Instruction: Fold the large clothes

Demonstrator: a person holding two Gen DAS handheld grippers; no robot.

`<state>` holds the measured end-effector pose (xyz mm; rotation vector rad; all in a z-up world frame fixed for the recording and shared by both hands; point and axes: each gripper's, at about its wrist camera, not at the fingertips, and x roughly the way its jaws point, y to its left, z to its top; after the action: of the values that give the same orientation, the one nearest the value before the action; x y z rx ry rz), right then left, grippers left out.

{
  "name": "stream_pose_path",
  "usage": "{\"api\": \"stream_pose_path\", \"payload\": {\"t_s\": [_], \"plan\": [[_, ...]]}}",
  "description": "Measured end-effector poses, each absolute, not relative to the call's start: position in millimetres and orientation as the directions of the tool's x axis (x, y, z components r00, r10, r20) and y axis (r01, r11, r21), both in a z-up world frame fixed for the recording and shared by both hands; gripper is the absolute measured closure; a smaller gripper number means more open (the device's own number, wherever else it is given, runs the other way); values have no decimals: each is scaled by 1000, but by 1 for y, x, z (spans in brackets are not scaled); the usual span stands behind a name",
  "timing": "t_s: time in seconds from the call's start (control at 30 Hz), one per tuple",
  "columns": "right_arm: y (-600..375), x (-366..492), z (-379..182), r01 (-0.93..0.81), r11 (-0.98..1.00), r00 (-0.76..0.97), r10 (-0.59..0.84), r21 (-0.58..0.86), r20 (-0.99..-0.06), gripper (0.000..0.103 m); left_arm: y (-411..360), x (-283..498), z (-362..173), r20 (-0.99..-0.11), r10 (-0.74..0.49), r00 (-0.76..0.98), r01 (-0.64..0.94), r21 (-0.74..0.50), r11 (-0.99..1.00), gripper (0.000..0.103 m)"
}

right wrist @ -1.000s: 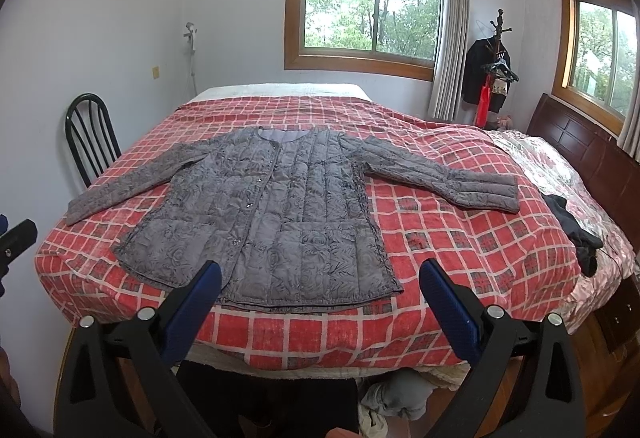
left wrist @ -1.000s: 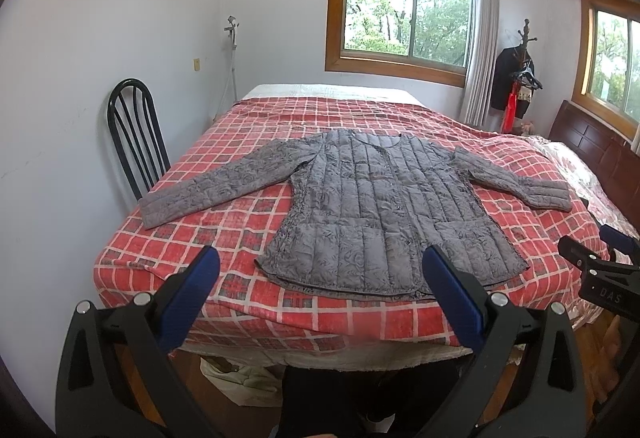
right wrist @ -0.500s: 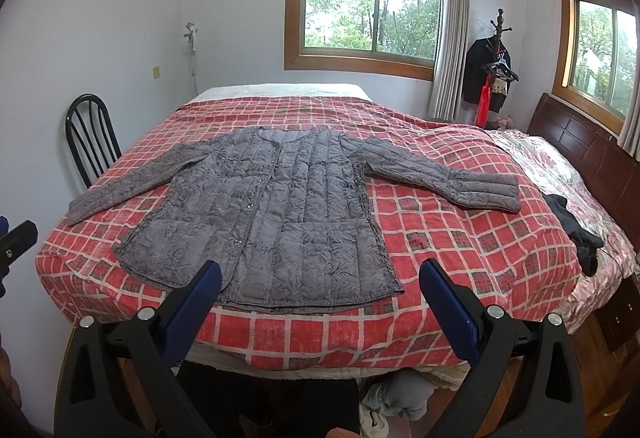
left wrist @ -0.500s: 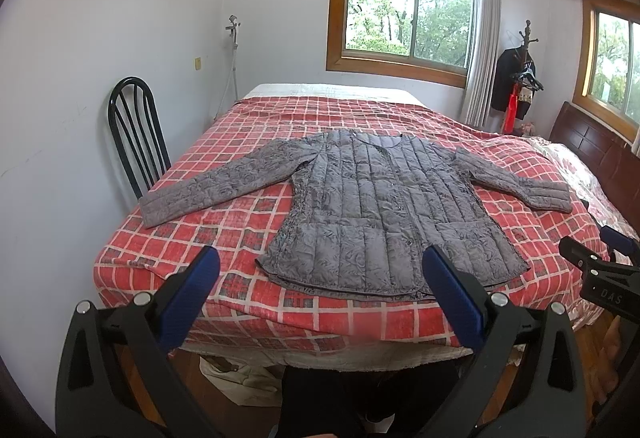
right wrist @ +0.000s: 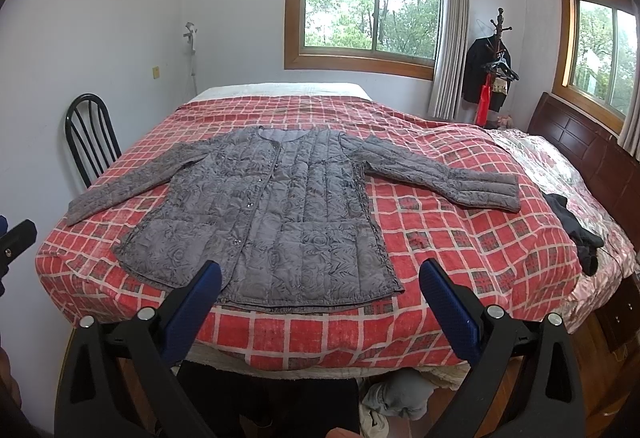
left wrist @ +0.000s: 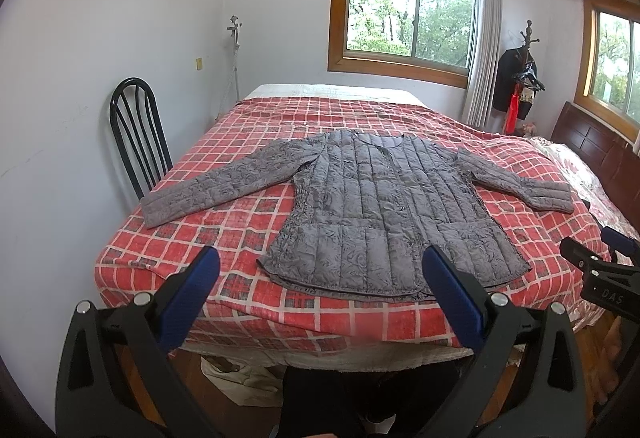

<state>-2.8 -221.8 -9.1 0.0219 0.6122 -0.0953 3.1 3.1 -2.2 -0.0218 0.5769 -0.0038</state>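
Observation:
A grey quilted jacket [left wrist: 384,206] lies flat, front up, sleeves spread wide, on a bed with a red checked cover [left wrist: 240,234]. It also shows in the right wrist view [right wrist: 272,214]. My left gripper [left wrist: 320,262] is open and empty, held short of the bed's near edge, in front of the jacket's hem. My right gripper [right wrist: 320,274] is open and empty, also short of the near edge, in front of the hem. The right gripper also shows at the right edge of the left wrist view [left wrist: 600,270].
A black chair [left wrist: 138,134] stands by the wall, left of the bed. A dark garment [right wrist: 576,230] lies on the bed's right side. A wooden headboard [right wrist: 584,154] is at right. A coat rack [right wrist: 494,66] stands in the far corner. Cloth lies on the floor under the bed [right wrist: 392,394].

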Motion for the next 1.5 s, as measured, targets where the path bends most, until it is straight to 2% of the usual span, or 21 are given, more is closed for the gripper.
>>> {"api": "stream_pose_path", "payload": {"t_s": [0.57, 0.77, 0.97, 1.1, 1.2, 1.23, 1.37, 1.43, 1.5], "plan": [[-223, 1, -11, 101, 995, 808, -90, -14, -583, 4, 3, 6, -5, -552, -13, 834, -2, -27, 1000, 3], [-234, 18, -16, 127, 991, 800, -124, -37, -587, 4, 9, 28, -16, -555, -13, 832, -20, -53, 998, 3], [-252, 44, -24, 136, 990, 798, -131, -36, -588, 4, 8, 61, -33, -564, -63, 823, 23, -77, 997, 3], [-281, 76, -36, 166, 986, 797, -137, -5, -588, 4, 9, 99, -50, -562, -185, 806, 107, -169, 980, 3], [-309, 107, -47, 207, 978, 772, -165, -3, -613, 4, 1, 138, -64, -570, -174, 803, 117, -137, 984, 3], [-323, 121, -52, 229, 973, 755, -184, -10, -629, 7, -2, 150, -69, -569, -173, 804, 123, -126, 984, 3], [-384, 166, -72, 315, 949, 704, -231, 4, -671, 28, -16, 197, -83, -576, -217, 788, 164, -143, 976, 3], [-432, 190, -84, 368, 929, 687, -251, 28, -682, 33, -27, 220, -87, -575, -217, 789, 176, -128, 976, 3], [-478, 206, -95, 379, 922, 702, -231, 79, -674, 33, -39, 245, -89, -571, -222, 791, 189, -118, 975, 3]]}}
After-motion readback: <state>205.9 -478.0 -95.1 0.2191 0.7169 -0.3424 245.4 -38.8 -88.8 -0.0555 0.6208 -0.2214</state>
